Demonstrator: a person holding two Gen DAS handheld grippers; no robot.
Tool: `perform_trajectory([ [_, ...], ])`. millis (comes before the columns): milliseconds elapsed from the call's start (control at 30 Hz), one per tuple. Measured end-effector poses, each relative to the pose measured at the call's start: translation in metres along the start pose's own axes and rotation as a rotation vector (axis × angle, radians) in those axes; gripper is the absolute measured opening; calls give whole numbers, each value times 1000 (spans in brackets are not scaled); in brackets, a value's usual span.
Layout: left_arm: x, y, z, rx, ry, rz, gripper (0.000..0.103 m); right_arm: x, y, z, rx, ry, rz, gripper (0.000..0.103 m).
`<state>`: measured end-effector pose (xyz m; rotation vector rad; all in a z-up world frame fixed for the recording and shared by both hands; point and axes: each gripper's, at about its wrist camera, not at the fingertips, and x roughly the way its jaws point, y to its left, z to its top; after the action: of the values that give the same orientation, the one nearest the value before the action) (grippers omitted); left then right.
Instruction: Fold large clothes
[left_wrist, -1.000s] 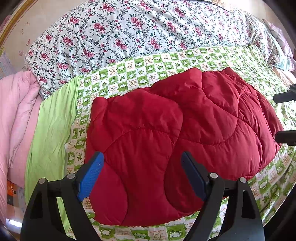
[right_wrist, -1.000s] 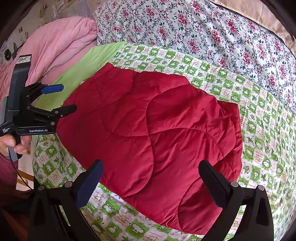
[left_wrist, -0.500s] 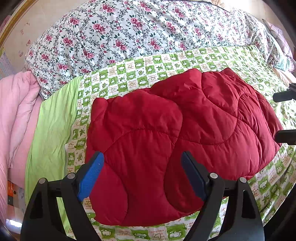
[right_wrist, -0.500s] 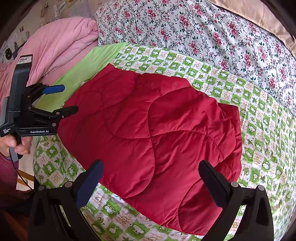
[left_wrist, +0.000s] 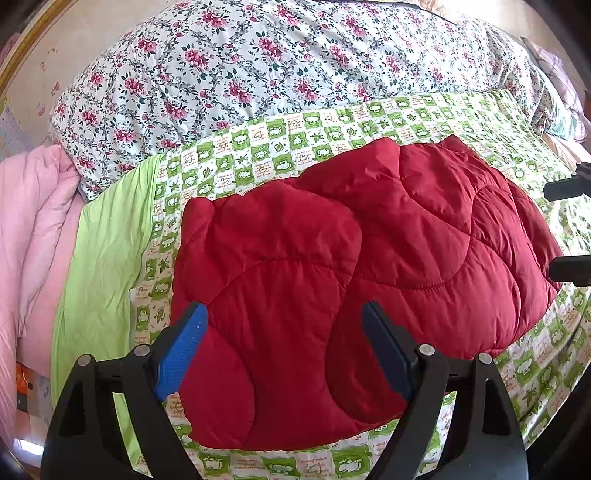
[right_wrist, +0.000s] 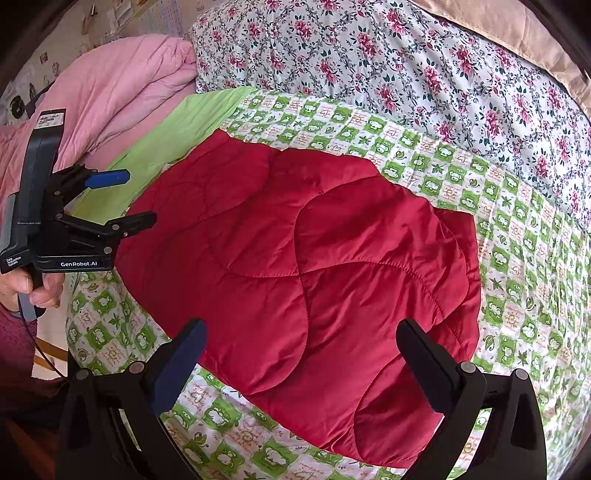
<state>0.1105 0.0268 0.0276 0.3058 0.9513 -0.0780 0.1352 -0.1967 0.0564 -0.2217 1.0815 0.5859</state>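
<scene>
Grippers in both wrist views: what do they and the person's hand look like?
Both are black frames with silver pivot bolts and blue-padded fingers. In the right wrist view the left gripper reads "GenRobot.AI" in white, with a dark upright block behind it. The left hand has a maroon fuzzy sleeve and a thin black cable.

Red quilted jacket (left_wrist: 351, 288) on checkered sheet (left_wrist: 258, 155), left tool (left_wrist: 282, 354) spread

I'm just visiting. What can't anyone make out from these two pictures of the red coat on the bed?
- The red coat: sleeves, collar and front are folded out of sight in both views.
- Right tool: in the left view the picture's edge cuts it off, leaving two dark tips.
- Left tool: whether it touches the coat, seen side-on.
- Wall pictures: too small in the right view.
</scene>
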Motion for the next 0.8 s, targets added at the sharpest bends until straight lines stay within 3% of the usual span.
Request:
perform_trajectory([
  [800, -1, 0, -1, 6, -6, 2, 86, -2, -2, 0, -2, -3, -2, 103],
])
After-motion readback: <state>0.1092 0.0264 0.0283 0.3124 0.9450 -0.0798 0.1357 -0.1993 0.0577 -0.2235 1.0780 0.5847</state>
